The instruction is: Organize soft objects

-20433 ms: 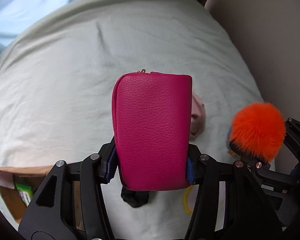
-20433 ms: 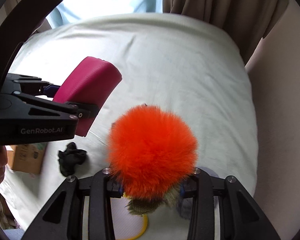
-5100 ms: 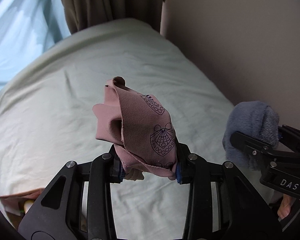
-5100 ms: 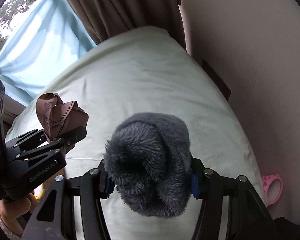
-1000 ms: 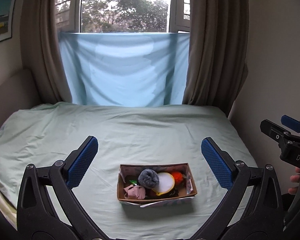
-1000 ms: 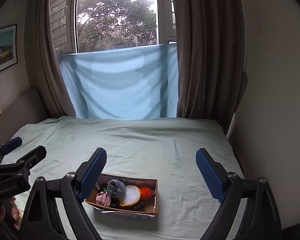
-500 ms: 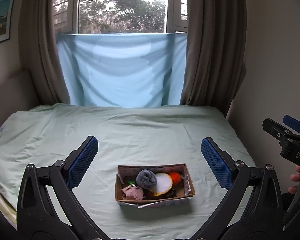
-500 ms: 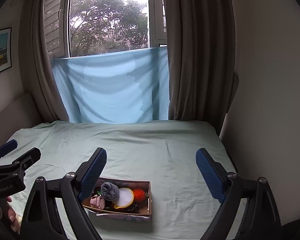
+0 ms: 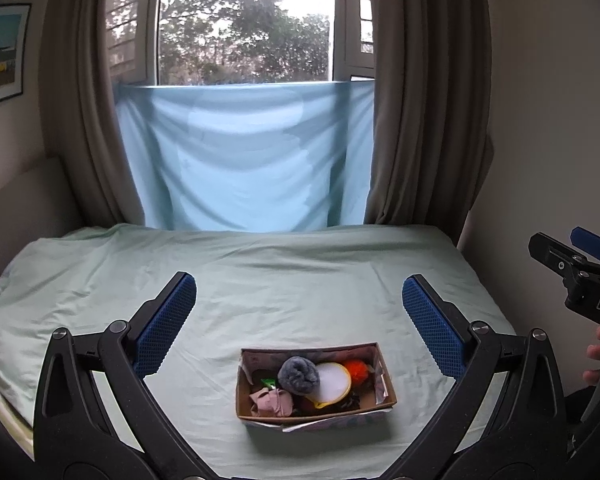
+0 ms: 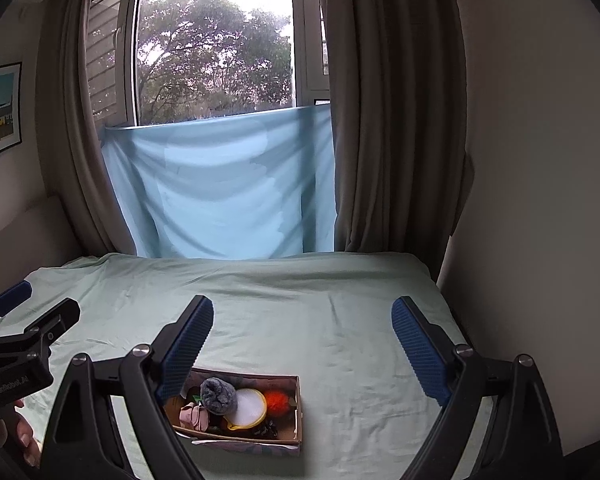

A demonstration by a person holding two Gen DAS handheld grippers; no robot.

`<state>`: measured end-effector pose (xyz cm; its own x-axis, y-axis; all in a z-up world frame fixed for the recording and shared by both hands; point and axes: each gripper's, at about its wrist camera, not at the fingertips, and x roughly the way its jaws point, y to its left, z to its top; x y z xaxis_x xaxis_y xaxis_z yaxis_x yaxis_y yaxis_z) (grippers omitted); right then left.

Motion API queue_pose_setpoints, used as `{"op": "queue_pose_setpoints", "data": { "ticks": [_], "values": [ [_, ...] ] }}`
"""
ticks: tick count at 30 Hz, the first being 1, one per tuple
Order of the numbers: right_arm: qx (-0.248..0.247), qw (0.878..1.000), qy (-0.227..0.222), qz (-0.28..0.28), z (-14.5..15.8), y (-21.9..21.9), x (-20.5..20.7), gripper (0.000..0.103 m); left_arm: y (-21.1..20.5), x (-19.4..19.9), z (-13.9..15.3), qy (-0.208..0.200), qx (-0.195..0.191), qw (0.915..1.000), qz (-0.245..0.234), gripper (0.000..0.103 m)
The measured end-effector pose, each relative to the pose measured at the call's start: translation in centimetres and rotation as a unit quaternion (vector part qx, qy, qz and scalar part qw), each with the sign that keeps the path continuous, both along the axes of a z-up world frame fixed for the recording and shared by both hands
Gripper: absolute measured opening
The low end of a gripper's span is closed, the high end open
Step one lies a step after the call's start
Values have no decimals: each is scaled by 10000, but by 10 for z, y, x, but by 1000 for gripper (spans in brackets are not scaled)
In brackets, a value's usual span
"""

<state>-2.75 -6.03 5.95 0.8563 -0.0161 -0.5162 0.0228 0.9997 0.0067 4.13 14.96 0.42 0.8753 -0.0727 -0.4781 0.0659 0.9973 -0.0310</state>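
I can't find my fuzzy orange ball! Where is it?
The orange pom-pom is in the cardboard box on the bed, at the box's right end beside the round white pad, seen low in both wrist views.

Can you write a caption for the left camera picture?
Open left gripper above a cardboard box of soft things.

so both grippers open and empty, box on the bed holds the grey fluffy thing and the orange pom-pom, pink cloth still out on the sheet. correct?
Not quite: the pink cloth is inside the box, beside the grey fluffy thing, as the left wrist view shows. The rest holds: orange pom-pom in the box, left gripper and right gripper open and empty.
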Motion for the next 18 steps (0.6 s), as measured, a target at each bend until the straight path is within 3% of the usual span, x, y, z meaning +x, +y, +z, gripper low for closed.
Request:
{"op": "queue_pose_setpoints", "data": {
  "ticks": [18],
  "values": [
    [18,10000,-27,-3,0,-7,5,89,-8,7,-1,-83,83,9999,-42,103]
  ]
}}
